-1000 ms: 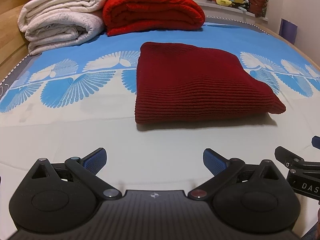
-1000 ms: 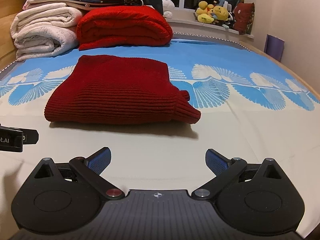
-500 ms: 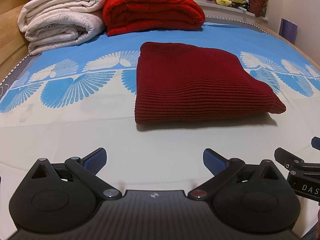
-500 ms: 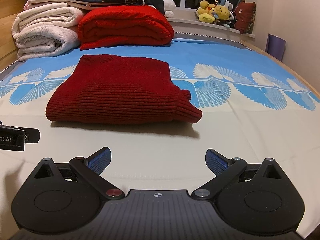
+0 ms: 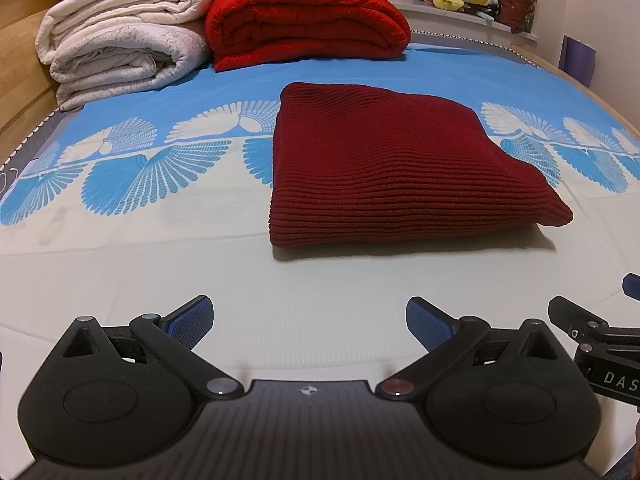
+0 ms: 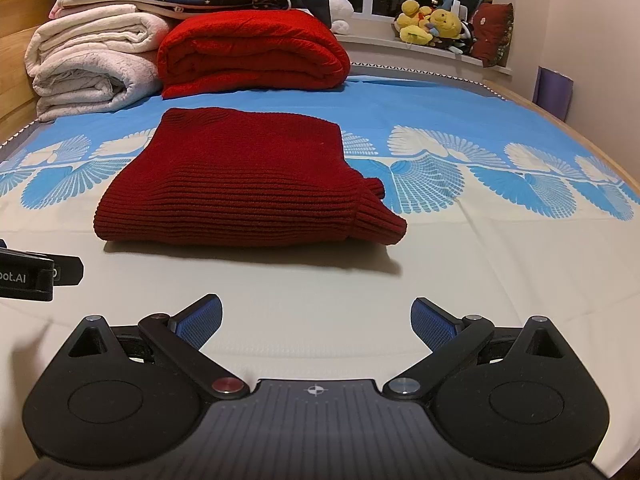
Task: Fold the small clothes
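Between the wide-spread, empty jaws of the left gripper [image 5: 309, 322] and the right gripper [image 6: 316, 322] lies only bare bed sheet [image 5: 120, 264]. Ahead of both, well apart from them, rests the dark red ribbed knit sweater [image 6: 248, 188], already folded into a compact rectangle; seemingly little remains beyond tidying one protruding corner.

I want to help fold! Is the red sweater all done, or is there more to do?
It looks done: the dark red knit sweater lies folded in a compact rectangle on the bedsheet. Nothing is in hand; the left tongs and right tongs are both open and empty, short of the sweater. No other small clothes show, only the big folded blankets behind it.
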Demonstrator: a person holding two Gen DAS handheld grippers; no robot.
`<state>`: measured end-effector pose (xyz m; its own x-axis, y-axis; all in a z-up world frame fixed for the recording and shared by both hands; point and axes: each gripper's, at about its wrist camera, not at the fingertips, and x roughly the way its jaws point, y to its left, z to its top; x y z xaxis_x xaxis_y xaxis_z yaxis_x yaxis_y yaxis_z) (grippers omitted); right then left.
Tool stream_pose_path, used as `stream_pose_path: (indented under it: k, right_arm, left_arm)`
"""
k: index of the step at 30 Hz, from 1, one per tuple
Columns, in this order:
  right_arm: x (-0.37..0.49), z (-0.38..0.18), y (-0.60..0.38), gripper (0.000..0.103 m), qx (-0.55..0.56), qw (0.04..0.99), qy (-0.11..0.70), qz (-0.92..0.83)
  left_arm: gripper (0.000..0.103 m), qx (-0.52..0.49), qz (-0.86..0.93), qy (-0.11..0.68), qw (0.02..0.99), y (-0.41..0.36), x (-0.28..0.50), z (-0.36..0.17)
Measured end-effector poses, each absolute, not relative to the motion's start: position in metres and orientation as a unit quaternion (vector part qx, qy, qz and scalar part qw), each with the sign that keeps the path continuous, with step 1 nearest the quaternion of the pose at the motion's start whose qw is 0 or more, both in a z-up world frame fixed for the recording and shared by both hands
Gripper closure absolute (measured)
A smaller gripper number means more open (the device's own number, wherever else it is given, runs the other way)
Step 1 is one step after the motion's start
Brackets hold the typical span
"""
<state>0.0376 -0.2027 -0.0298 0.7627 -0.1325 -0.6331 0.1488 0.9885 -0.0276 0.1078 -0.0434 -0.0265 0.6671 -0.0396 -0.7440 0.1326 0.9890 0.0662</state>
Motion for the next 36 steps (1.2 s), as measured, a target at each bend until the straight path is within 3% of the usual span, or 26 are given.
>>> stream_pose_path:
  k: [36]
  right_arm:
    - [0.0361, -0.0306, -0.2096, 0.003, 0.029, 0.938, 0.340, -0.058]
  left_arm:
    - [0.001, 0.066, -0.044, 0.407, 0.910, -0.0490, 0.1078, -0.0285]
